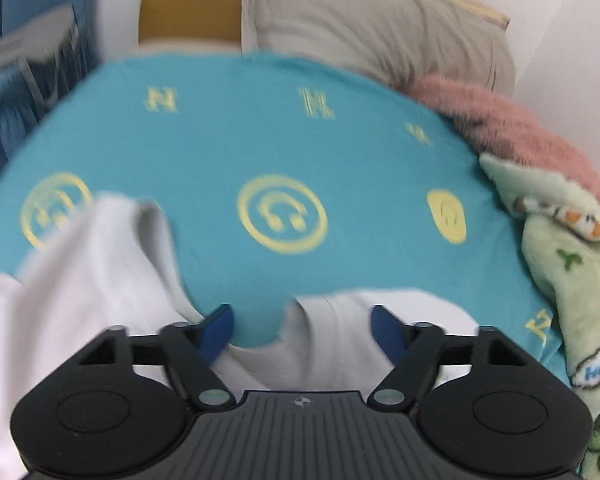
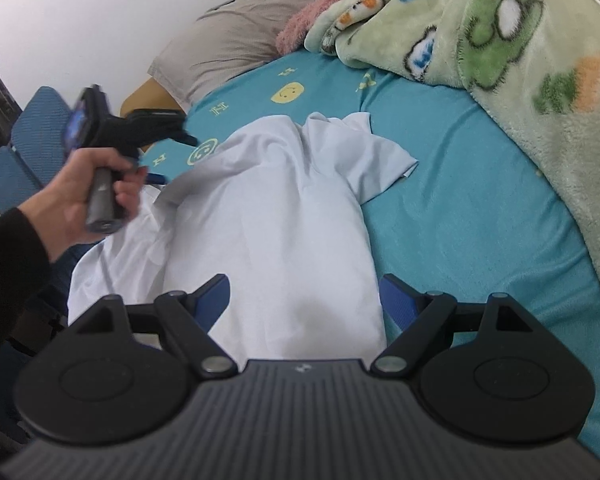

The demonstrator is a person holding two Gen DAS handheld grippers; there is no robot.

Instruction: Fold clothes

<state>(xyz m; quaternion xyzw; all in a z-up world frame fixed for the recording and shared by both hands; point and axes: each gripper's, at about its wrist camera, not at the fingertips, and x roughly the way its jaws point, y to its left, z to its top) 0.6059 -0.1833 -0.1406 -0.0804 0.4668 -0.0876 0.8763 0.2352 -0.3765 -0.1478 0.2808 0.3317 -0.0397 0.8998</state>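
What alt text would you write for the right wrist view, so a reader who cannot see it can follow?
A white shirt lies partly folded on a teal bed sheet, with the open right gripper poised over its near end. At left, a hand holds the left gripper above the shirt; a green blanket is bunched at right.

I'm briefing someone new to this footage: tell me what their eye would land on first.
The white garment lies rumpled down the middle of the teal bedsheet with its yellow smiley prints. The left gripper, held in a hand at the left, hangs above the garment's far left edge, jaws open. A green cartoon blanket is heaped at the right.
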